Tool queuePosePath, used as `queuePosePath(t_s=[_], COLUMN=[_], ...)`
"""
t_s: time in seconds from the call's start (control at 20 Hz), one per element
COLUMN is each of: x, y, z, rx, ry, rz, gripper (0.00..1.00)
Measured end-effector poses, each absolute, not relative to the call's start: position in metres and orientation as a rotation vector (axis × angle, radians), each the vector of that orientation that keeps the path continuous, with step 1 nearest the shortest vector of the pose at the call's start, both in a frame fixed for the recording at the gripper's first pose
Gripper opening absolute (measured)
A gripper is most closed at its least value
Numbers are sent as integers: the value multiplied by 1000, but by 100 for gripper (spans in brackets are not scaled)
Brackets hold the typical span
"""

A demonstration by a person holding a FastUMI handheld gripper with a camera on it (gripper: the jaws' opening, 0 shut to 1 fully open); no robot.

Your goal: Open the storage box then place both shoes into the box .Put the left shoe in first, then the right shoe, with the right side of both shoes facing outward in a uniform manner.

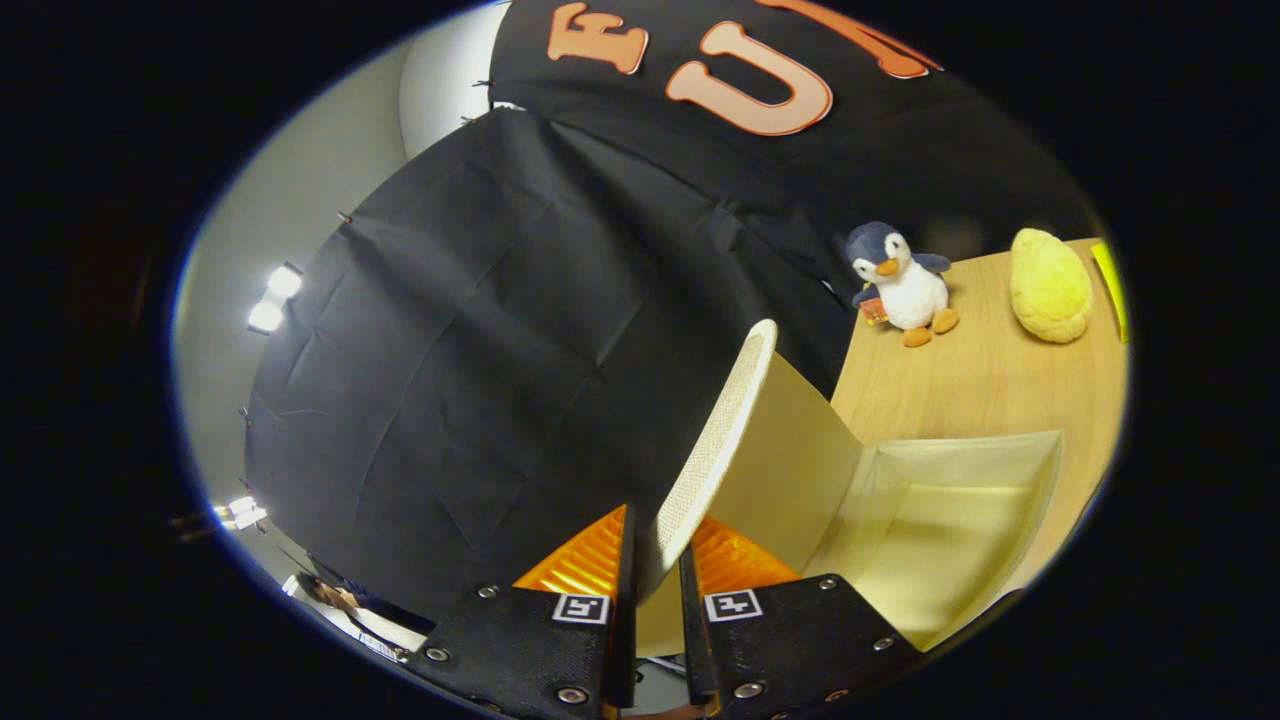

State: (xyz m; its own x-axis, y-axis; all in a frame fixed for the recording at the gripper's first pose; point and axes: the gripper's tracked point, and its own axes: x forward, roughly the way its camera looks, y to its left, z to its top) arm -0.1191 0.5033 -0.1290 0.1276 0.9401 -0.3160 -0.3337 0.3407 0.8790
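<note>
Pinched between the gripper [657, 560] fingers is the storage box's lid [715, 440], a thin, curved flap with a fine mesh-like weave, raised upright. Just beyond, the storage box [1040, 470] stands open on the wooden table [960, 380], its smooth cream fabric walls bare inside. Farther back sit a plush penguin [900, 282] and a nubbly yellow plush [1048, 285]. Square coded markers [581, 608] sit on both fingers.

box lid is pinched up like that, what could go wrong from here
The gripper holds the lid by its thin edge only, so it could slip from the jaws and drop shut over the open storage box. Pulling further might also drag or tip the light box across the table toward the penguin toy.
</note>
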Motion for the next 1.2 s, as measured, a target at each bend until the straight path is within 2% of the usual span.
queuePosePath(t_s=[0.3,0.35,0.4,0.5,0.6,0.8,1.05,1.2], x=[-133,-134,-136,-139,-133,-114,-104,-117], y=[589,592,597,595,578,497,344,250], z=[-155,-159,-167,-174,-186,-222,-281,-328], rx=[668,632,603,552,503,409,229,134], ry=[1106,1107,1102,1084,1056,1002,931,968], rz=[1060,1052,1046,1037,994,833,545,377], gripper=[24,30,51,72,81,86,87,87])
